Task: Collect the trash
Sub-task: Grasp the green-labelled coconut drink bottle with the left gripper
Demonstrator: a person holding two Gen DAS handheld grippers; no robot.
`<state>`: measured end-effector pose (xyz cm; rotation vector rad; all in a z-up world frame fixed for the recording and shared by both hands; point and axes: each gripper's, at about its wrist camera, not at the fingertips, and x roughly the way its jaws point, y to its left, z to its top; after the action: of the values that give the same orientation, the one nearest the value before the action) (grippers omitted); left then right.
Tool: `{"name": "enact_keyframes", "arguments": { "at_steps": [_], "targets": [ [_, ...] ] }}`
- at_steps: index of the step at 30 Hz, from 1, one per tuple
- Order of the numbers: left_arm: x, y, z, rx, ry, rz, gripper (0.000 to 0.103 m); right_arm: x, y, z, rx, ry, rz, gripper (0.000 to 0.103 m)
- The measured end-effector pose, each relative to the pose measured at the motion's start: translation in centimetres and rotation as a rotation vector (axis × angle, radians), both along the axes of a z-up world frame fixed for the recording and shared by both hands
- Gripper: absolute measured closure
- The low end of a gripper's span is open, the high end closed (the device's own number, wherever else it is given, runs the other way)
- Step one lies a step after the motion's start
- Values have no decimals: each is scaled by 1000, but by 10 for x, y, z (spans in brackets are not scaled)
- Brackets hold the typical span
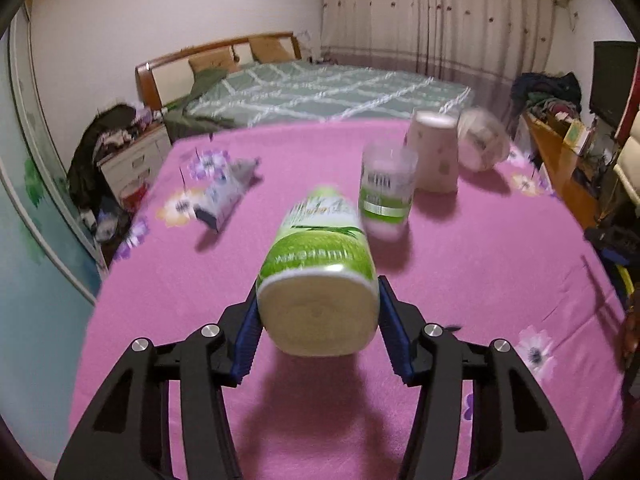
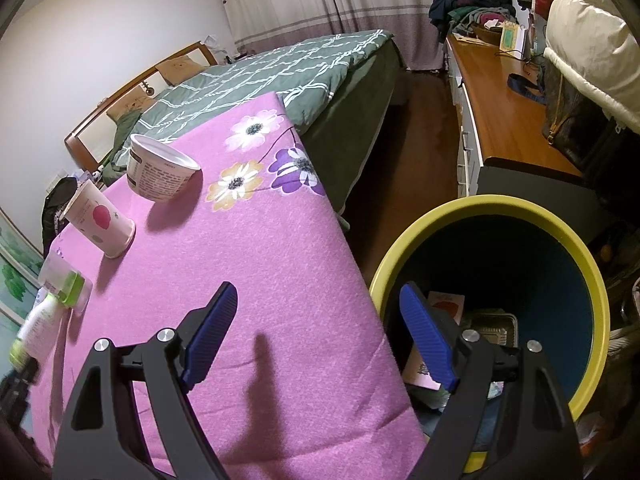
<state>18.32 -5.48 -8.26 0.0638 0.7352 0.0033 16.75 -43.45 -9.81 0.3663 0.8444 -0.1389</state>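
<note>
Meanwhile, over the pink flowered tablecloth (image 1: 460, 280), the yellow-rimmed bin (image 2: 576, 240) waits at four o'clock off the table edge, some trash already inside. The left gripper (image 1: 318, 316) is clamped across the base end of a green-labelled plastic bottle (image 1: 320, 252), held clear of the cloth and pointing toward twelve o'clock. Likely empty, light and thin-walled, it should dent under pressure; the stiff base is the safer hold. The right gripper (image 2: 316, 332) hangs with jaws apart and empty at the bin's rim. Cups stand at one o'clock.
</note>
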Motion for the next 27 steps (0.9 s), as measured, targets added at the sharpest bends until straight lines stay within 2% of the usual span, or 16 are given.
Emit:
{"name": "enact_keyframes", "arguments": {
  "at_steps": [5,8,19,27],
  "targets": [
    [-5,7,40,22,-86,-5,51,0,0,0,1,-1,-1,24],
    [-3,10,54,31,-106,-3,51,0,0,0,1,0,-1,24],
    [29,18,59,27,-96,4,51,2,1,-1,10,5,2,24],
    [16,14,65,9,-105,-29,51,3,1,-1,10,5,4,24]
  ]
}}
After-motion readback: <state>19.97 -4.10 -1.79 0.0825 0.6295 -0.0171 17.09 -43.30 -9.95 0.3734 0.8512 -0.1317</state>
